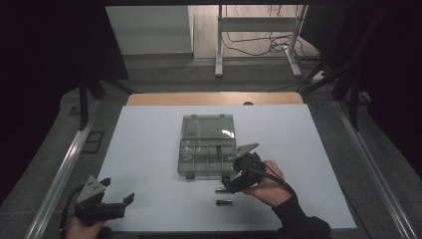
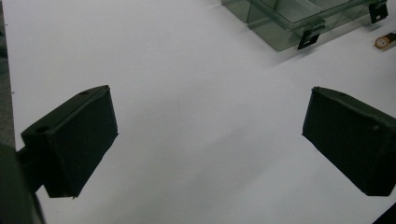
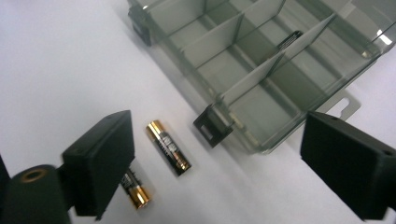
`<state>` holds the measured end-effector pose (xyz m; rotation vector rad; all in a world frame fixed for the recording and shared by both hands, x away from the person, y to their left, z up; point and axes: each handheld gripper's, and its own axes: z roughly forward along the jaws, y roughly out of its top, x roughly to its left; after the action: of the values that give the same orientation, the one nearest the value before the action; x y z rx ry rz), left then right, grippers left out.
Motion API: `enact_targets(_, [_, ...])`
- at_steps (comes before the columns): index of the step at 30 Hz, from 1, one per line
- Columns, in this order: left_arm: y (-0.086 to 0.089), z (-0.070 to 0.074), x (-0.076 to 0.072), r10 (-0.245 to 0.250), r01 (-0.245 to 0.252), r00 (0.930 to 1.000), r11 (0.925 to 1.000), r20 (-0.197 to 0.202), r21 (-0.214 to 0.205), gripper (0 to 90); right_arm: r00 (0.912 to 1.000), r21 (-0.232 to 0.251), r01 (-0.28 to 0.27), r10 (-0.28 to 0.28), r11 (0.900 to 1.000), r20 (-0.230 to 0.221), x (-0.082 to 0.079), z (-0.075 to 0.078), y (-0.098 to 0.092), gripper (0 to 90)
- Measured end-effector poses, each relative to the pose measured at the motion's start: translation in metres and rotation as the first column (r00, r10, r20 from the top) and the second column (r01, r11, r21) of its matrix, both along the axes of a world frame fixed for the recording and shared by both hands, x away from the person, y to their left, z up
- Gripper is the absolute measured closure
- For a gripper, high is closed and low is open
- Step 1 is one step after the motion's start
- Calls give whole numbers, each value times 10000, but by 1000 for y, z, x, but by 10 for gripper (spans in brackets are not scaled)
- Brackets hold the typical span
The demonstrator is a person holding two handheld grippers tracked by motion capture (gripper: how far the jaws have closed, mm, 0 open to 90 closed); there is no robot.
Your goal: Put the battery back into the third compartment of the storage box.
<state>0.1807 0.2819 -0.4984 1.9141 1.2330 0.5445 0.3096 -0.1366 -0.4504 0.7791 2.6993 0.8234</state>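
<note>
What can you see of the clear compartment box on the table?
The compartment box looks like smoke-tinted clear plastic. It lies flat on the white table, with its lid swung fully open and lying flat behind it. Thin dividers split the tray into cells, and two black latches sit on its front wall. One cell holds a small dark item, too unclear to name. Nothing grips the box.

White table [image 1: 149, 149]: organizer box [image 1: 206, 147], two batteries [image 1: 224, 202].

Right hand-held gripper [image 3: 219, 158]: one battery [image 3: 134, 189] lies partly hidden behind its left jaw. Beyond its jaws, the compartment box [image 3: 261, 70] is cut off by the top edge. Labels on the battery between the jaws [image 3: 168, 147] are too blurred to read.
</note>
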Motion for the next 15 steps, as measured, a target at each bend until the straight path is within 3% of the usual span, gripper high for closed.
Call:
enact_targets(11, [0,0,0,-11,11,10000,10000,2,12,36,9979,-88,-638,636,9979,-141,-15,-12,1,333])
enact_targets(15, [0,0,0,-16,16,10000,10000,-1,19,36,9953,-196,-897,888,9958,-386,-16,-19,4,421])
